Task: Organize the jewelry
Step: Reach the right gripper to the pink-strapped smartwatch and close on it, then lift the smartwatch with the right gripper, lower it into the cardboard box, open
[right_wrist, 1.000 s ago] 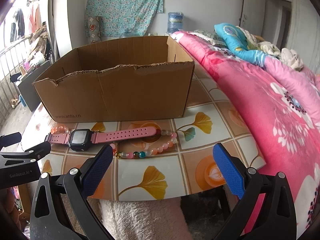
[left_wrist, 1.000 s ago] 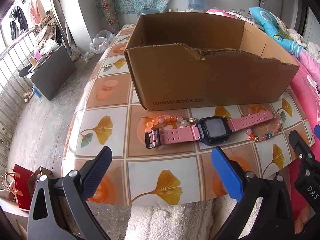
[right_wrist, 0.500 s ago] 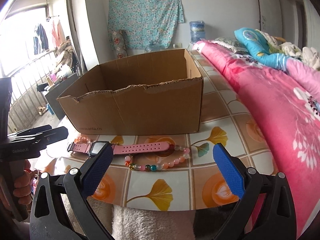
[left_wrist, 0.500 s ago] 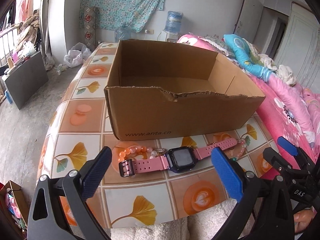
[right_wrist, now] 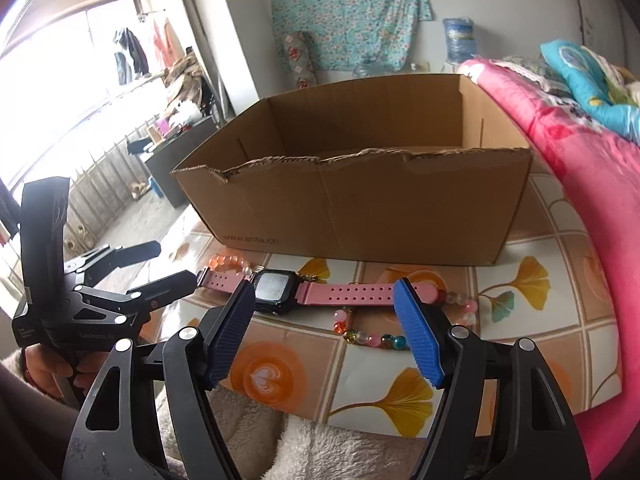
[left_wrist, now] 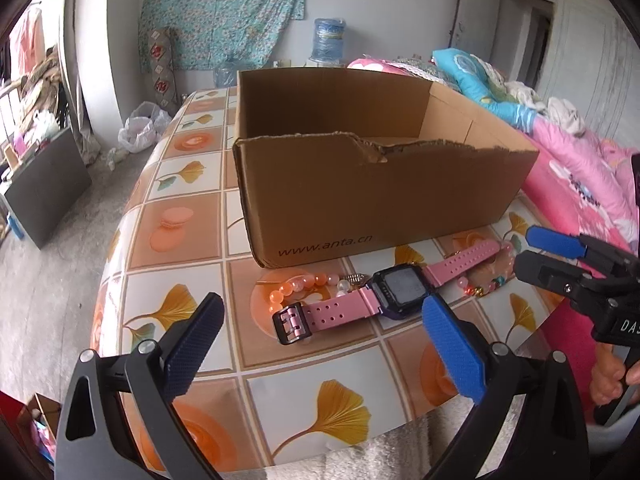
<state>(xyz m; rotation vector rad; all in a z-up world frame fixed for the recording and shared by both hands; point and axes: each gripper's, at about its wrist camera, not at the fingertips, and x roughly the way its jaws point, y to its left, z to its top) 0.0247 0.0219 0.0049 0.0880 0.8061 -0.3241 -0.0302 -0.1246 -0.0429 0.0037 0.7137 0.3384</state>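
**Both grippers close in on the watch in front of the box**

The pink watch [left_wrist: 374, 298] lies flat on the tiled bench [left_wrist: 184, 216], just near of the cardboard box [left_wrist: 372, 196], strap stretched left to right and the dark face up. Two bead bracelets are tangled with it: an orange bracelet [left_wrist: 294, 286] peeks out behind the buckle end, and a multicoloured bracelet [right_wrist: 368, 330] loops around and under the right strap. The box looks empty as far as its inside shows.

The right gripper [right_wrist: 324, 330] hovers just near of the right strap with its fingers apart and closing; nothing is between them yet. The left gripper [left_wrist: 320, 346] hangs near the buckle end, fingers wide apart and empty.

The step in hand appears to be picking up the watch for the box. To do it well, the right fingers should straddle the strap across its width, close to the face where it is stiffest, and come low enough to pinch the strap without catching the beads beneath. A slow, straight lift would let the bracelets slide free rather than drag off the bench edge. The pink bed [right_wrist: 592, 184] runs along the right.
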